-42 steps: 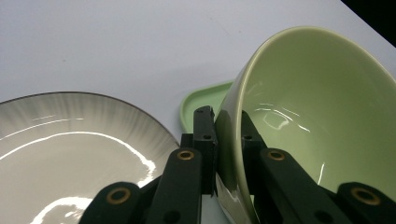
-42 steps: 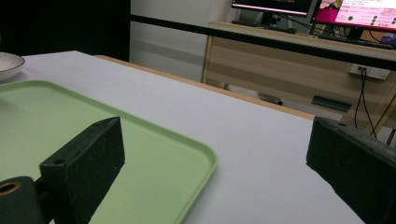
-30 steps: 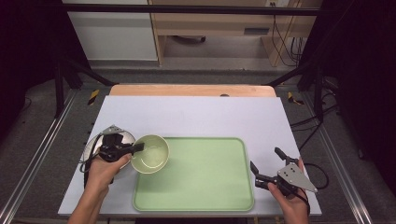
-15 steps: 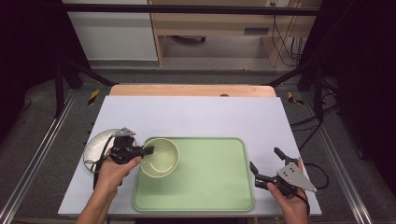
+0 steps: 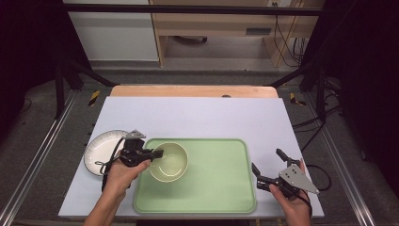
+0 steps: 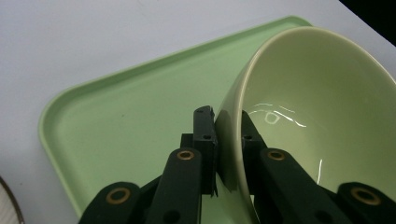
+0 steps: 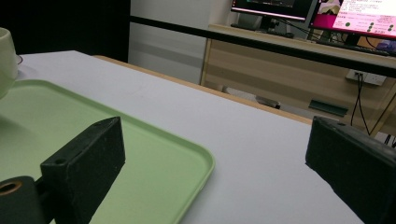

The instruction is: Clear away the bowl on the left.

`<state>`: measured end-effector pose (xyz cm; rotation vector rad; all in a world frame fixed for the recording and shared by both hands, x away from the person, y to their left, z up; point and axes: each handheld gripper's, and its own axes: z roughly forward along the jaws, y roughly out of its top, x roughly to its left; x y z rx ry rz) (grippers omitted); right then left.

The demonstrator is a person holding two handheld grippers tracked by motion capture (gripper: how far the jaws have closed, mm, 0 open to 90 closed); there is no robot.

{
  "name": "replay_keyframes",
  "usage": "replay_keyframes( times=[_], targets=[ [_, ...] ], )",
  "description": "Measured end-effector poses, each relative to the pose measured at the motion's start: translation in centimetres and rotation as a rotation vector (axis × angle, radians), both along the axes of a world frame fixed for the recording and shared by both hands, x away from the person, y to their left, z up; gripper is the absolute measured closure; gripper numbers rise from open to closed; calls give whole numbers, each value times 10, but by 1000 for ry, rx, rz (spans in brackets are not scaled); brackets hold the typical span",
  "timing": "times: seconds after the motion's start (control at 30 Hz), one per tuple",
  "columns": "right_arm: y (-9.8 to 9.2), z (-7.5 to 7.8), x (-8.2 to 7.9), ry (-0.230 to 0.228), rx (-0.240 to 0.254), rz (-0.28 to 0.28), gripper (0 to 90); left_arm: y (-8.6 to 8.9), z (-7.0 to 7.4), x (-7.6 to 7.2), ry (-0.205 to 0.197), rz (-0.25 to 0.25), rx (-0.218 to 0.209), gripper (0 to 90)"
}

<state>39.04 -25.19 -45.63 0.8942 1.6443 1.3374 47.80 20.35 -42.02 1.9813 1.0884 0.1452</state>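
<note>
Over the left part of the green tray [image 5: 211, 188], the left hand-held gripper [image 5: 157, 153] has its jaws clamped on the rim of a pale green bowl [image 5: 170, 162], one jaw inside and one outside. Just left of the tray, a white plate [image 5: 96, 149] lies on the surface [image 5: 197, 117]. At the tray's right edge, the right hand-held gripper [image 5: 267, 165] is spread wide, holding nothing.

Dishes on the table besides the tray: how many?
2. A pale green ceramic bowl over the green tray's left part, rim pinched by the left tongs; a white round plate left of it.
</note>
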Motion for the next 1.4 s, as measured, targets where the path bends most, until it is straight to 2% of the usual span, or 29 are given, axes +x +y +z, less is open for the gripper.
replay_keyframes(
  times=[0.27,0.8,1.07,1.4],
  targets=[
    [0,0,0,0,0,1,48,-11,-3,0,8,-23,-7,828],
    [-1,0,0,2,1,-1,49,-33,-10,-1,23,-66,9,828],
    [-1,0,0,5,1,-1,49,-41,-14,-3,38,-84,6,828],
    [-1,0,0,7,1,-2,49,-48,-17,-3,51,-115,23,828]
  ],
)
